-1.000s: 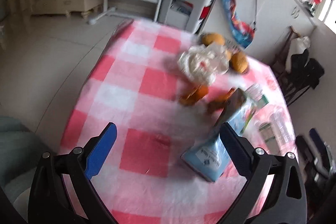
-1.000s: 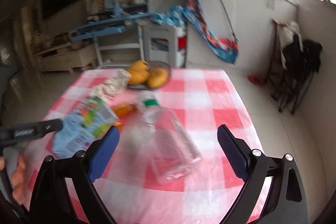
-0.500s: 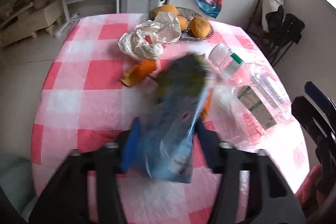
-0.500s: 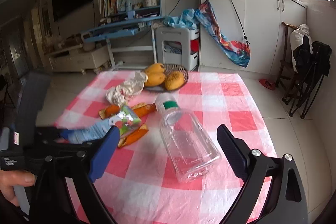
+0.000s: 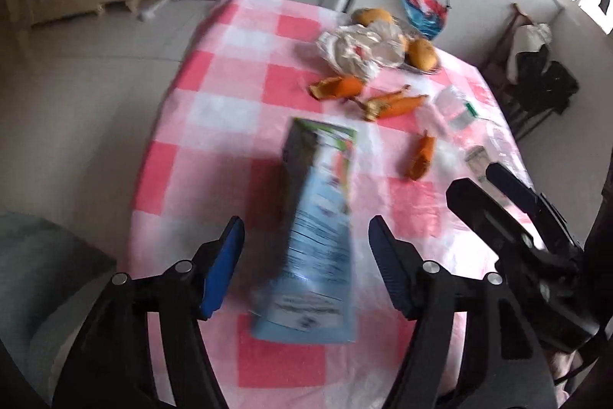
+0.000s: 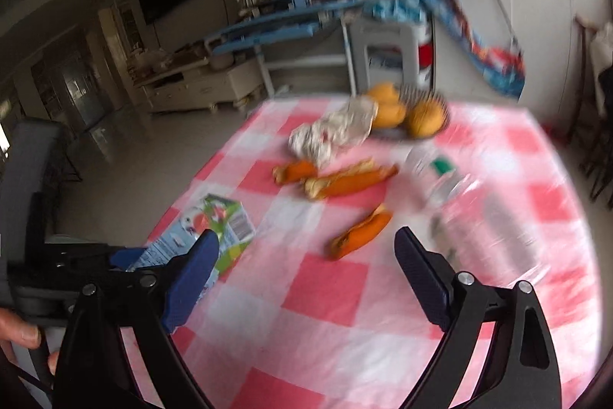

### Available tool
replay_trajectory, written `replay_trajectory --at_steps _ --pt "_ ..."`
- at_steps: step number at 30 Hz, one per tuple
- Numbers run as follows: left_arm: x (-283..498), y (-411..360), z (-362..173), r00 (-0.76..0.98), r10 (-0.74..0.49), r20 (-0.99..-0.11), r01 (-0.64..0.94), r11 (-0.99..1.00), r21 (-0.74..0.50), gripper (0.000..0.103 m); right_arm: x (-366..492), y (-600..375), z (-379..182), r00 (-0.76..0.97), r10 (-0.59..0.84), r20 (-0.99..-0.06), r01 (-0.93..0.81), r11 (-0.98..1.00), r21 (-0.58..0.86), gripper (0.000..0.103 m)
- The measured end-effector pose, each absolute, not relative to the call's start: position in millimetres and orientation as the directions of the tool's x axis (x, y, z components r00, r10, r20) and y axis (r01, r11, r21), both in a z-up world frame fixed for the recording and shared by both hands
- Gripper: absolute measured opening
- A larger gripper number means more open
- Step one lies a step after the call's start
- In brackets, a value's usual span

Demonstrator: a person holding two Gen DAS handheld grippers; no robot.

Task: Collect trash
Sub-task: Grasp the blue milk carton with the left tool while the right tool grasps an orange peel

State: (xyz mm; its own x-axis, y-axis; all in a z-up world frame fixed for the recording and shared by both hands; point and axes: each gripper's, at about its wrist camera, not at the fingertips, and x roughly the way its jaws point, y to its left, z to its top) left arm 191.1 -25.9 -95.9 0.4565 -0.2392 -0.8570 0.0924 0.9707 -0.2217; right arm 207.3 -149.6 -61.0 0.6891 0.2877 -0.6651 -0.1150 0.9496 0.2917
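Note:
A flattened blue drink carton (image 5: 320, 236) lies between the open jaws of my left gripper (image 5: 306, 259) on the pink checked tablecloth; neither pad touches it. The carton also shows in the right wrist view (image 6: 203, 236) beside the left tool. My right gripper (image 6: 302, 278) is open and empty above the cloth, near an orange peel (image 6: 362, 227). More peels (image 6: 345, 179), a crumpled white plastic bag (image 6: 333, 133) and a clear plastic bottle (image 6: 471, 209) lie further on.
A wire basket with yellow fruit (image 6: 413, 110) stands at the table's far side. The table's left edge (image 5: 153, 140) drops to the floor. A grey chair seat (image 5: 38, 255) sits at the near left. My right gripper shows at right in the left wrist view (image 5: 517, 217).
The left gripper's jaws have opened and the carton now lies on the cloth further left. The right gripper has swung left, from the bottle towards the peel.

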Motion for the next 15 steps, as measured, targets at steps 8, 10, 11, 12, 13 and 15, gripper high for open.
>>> replay_trajectory --at_steps 8,10,11,12,13,15 --pt "200 -22 -99 0.43 -0.228 -0.873 0.1 0.974 -0.205 0.065 243 -160 -87 0.617 0.243 -0.748 0.013 0.948 0.318 0.067" --pt "203 -17 -98 0.426 -0.235 -0.874 0.08 0.972 -0.222 0.065 250 -154 -93 0.598 0.213 -0.773 0.007 0.963 0.271 0.065" --pt "204 -16 -98 0.425 -0.239 -0.873 0.076 0.971 -0.229 0.065 253 -151 -97 0.59 0.201 -0.782 0.002 0.968 0.25 0.061" --pt "205 -16 -98 0.425 -0.242 -0.872 0.073 0.97 -0.233 0.065 254 -148 -98 0.594 0.175 -0.785 -0.009 0.977 0.211 0.06" --pt "205 -16 -97 0.426 -0.242 -0.872 0.072 0.97 -0.234 0.065 255 -146 -98 0.591 0.162 -0.79 -0.017 0.982 0.189 0.057" --pt "206 -16 -96 0.427 -0.243 -0.871 0.073 0.969 -0.235 0.065 257 -145 -98 0.589 0.143 -0.795 -0.029 0.987 0.157 0.042"
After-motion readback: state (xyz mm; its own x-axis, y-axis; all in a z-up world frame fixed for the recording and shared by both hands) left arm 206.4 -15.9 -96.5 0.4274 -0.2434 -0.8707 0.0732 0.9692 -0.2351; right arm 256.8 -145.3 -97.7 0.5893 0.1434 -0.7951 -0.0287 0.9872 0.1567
